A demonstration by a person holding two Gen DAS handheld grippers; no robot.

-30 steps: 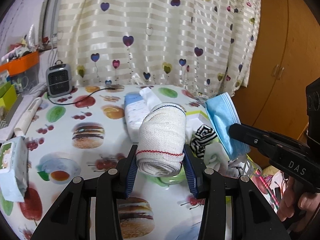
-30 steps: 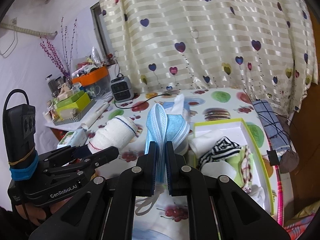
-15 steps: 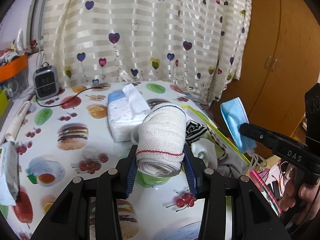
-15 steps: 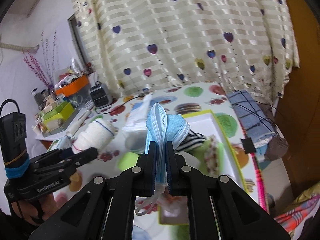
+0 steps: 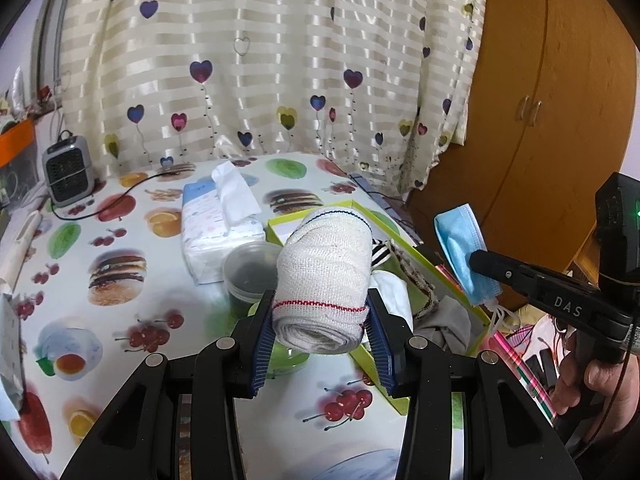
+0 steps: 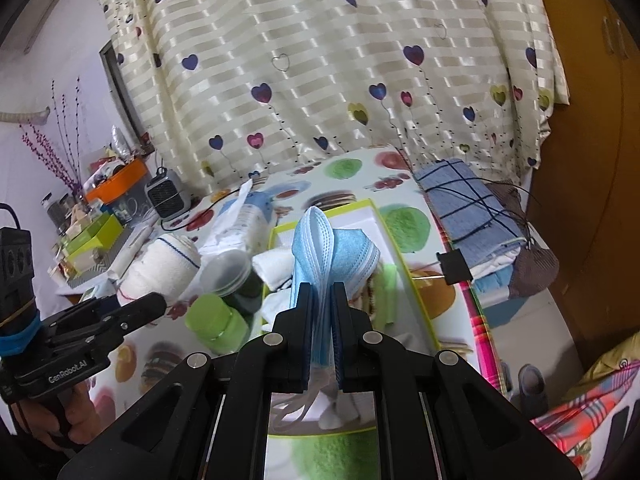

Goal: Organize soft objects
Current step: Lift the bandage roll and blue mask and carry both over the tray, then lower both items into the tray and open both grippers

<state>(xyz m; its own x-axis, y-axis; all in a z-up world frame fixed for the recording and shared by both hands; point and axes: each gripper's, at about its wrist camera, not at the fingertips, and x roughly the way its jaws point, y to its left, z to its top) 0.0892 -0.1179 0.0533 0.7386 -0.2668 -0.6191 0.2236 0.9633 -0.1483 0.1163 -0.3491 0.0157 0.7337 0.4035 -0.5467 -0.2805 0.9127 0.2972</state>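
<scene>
My left gripper [image 5: 320, 308] is shut on a rolled white bandage [image 5: 324, 276] with a red stripe, held above the table's near edge beside the lime-rimmed box [image 5: 452, 280]. My right gripper [image 6: 322, 292] is shut on a folded blue face mask [image 6: 332, 248], held above the same box [image 6: 416, 280]. In the left wrist view the mask [image 5: 464, 252] hangs past the box's right side. The box holds socks, a striped cloth and white cloths. In the right wrist view the bandage [image 6: 164, 268] sits to the left, in the other gripper.
A tissue pack [image 5: 216, 228], a clear lidded tub [image 5: 250, 268] and a green-capped jar [image 6: 216, 320] stand left of the box. A small heater [image 5: 68, 170] sits at the table's back left. Folded blue cloth [image 6: 468, 204] lies right of the box. A wooden cupboard [image 5: 560, 100] stands at right.
Both grippers have moved to the right along the table with their loads, so the box now sits closer under them. The mask has shifted beyond the box's right edge. Grips unchanged.
</scene>
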